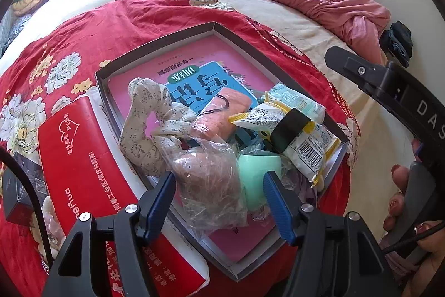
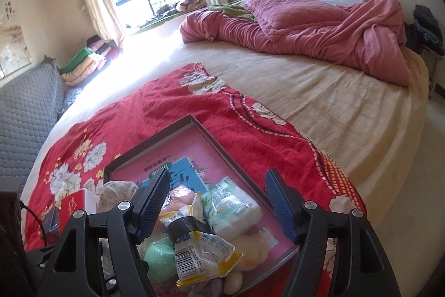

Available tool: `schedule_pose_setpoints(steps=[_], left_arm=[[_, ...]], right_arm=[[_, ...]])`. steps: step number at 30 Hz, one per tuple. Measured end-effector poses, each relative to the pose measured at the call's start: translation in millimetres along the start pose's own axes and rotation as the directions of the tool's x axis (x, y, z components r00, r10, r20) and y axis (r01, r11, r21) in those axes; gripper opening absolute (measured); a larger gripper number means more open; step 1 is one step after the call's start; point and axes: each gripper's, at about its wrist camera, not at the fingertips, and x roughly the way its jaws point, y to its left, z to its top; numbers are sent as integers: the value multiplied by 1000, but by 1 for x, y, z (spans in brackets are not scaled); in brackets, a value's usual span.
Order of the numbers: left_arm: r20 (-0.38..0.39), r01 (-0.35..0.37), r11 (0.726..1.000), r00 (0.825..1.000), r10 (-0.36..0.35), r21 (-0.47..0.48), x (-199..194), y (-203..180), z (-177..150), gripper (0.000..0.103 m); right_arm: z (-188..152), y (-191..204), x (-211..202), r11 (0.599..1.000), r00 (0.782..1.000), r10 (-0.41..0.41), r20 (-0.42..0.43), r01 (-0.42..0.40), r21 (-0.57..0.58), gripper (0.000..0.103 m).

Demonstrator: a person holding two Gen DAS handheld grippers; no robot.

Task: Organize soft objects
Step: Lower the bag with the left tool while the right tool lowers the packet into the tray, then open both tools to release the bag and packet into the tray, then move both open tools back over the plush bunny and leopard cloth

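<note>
A shallow grey box (image 1: 155, 42) with a pink book inside lies on a red floral blanket (image 1: 83, 27). In it are a floral cloth (image 1: 147, 113), a pink soft piece (image 1: 222, 113), a crinkled clear bag (image 1: 205, 180), a mint green object (image 1: 254, 171), a yellow-white snack packet (image 1: 303, 141) and a tissue pack (image 1: 294, 99). My left gripper (image 1: 219, 202) is open above the bag and mint object, holding nothing. My right gripper (image 2: 219, 202) is open over the box (image 2: 228, 149), above the snack packet (image 2: 203, 249) and tissue pack (image 2: 230, 208).
A red tissue box (image 1: 91, 180) lies left of the grey box, with a dark box (image 1: 19, 191) beyond it. A pink quilt (image 2: 306, 32) is bunched at the far side of the bed. A grey sofa (image 2: 25, 113) stands to the left.
</note>
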Motion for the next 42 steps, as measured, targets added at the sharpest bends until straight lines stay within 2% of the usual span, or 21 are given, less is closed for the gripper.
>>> schedule_pose_setpoints(steps=[4,17,32,42], left_arm=[[24,9,1000,1000,-9,-5,-6,0,1,74],[77,64,998,995,-62,-20,-27,0,5,83],[171,66,997,984,-58,-39,-69,-1,8,86],[249,71,996,967,-56,-50,-104,6,9,86]], right_arm=[[2,3,-5,1000,1000,-3,10,4,-18,73],[7,6,-18,999,999,-3,34,5,-39,74],[11,1,-28,998,999,-9,38,11,-56,74],[13,6,-52,997,996,-7,88,14,-79,75]])
